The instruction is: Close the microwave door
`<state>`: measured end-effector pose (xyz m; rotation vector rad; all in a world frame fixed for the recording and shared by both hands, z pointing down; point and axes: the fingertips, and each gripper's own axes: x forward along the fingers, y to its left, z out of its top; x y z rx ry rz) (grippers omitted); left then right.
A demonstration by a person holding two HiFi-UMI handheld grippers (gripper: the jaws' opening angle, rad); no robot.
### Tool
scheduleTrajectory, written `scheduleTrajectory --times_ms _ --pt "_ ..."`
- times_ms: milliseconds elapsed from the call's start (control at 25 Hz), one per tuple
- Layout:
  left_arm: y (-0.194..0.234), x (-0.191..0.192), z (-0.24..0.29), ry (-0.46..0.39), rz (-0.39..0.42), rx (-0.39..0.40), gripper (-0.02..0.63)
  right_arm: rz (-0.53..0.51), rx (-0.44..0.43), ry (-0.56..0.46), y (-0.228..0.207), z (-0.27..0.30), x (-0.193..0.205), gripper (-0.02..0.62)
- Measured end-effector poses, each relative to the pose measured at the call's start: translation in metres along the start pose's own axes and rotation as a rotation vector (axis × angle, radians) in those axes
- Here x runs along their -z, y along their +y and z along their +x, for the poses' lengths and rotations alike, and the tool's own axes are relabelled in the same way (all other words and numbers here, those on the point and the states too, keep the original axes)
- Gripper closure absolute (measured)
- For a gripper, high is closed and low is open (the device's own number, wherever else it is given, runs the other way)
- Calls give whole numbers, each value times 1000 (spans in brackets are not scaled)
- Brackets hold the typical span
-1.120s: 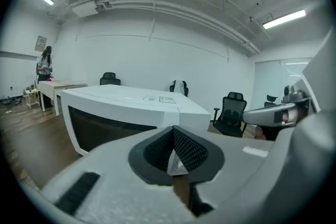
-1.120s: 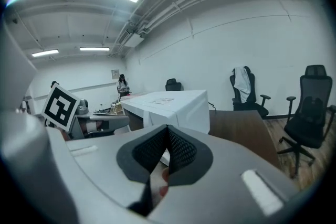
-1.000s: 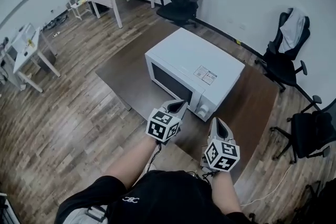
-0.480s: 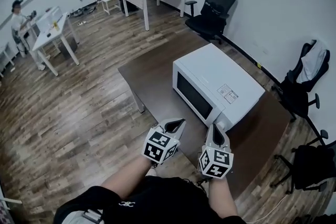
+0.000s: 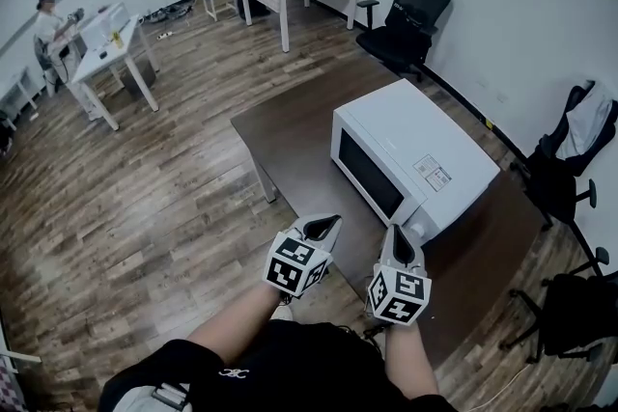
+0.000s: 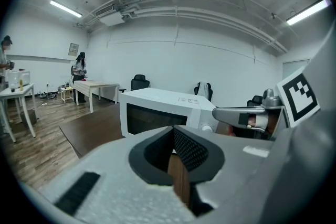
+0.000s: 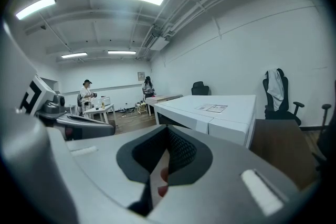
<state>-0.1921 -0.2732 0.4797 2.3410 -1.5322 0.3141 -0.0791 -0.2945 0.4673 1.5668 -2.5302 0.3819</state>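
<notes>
We hold both forearms (image 5: pixel 239 321) out ahead of us, side by side. Our left tool (image 5: pixel 324 226) points toward one o'clock, jaws pressed together with nothing between them. Our right tool (image 5: pixel 400 238), just beside it at three o'clock, points toward twelve, jaws likewise together and empty. Both tip slightly downward.

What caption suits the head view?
Left gripper and right gripper held shut before the closed white microwave on a dark table.

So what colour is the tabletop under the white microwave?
Dark brown; the rectangular wood-look tabletop shows best in the head view.
</notes>
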Motion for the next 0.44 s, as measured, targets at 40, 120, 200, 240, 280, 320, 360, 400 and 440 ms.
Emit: scheduleTrajectory --times_ms 40,120,200,240,280,320,360,400,440 --pt "0 1 0 3 0 1 594 0 -2 2 1 0 1 591" --pt "0 5 2 10 -4 6 594 0 -3 4 2 1 2 591" --pt "1 9 2 16 -7 9 594 -2 -3 6 3 1 4 591" --pt "1 10 2 17 -6 9 594 -3 -2 7 3 1 4 591" --pt "0 9 2 17 -4 9 594 -5 -2 8 3 1 4 591" --pt "0 9 2 16 -2 10 594 -6 -1 9 3 1 4 591" --pt "-1 7 2 15 1 11 594 -8 1 9 2 1 3 591" --pt "-1 6 2 14 4 12 594 -9 3 9 2 1 2 591" --pt "-1 5 1 13 7 14 594 -10 5 9 2 1 1 591"
